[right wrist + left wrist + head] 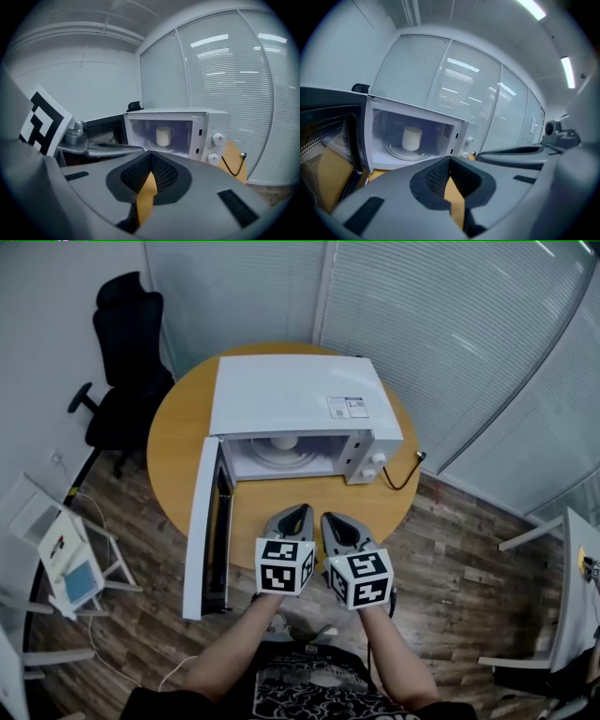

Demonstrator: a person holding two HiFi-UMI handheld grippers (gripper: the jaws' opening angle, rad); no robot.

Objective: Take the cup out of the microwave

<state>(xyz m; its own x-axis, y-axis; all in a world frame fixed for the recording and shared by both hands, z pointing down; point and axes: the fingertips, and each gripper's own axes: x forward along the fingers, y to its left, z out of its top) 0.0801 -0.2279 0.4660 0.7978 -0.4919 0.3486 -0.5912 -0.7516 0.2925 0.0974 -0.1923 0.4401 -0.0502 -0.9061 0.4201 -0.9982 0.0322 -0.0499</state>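
White mug sat on the turntable inside the microwave, its door swung wide past the round table's near-left edge. Bare tabletop lay before the opening. I held the left gripper and right gripper side by side over the near edge, both closed tight and empty.

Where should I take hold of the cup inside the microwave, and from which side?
Probably by its handle, which sticks out on the right of the upright cup. Come straight in from the front, through the open microwave; the door stands swung out on the left, so the right hand-held gripper, now shut, seems to have the freer path.
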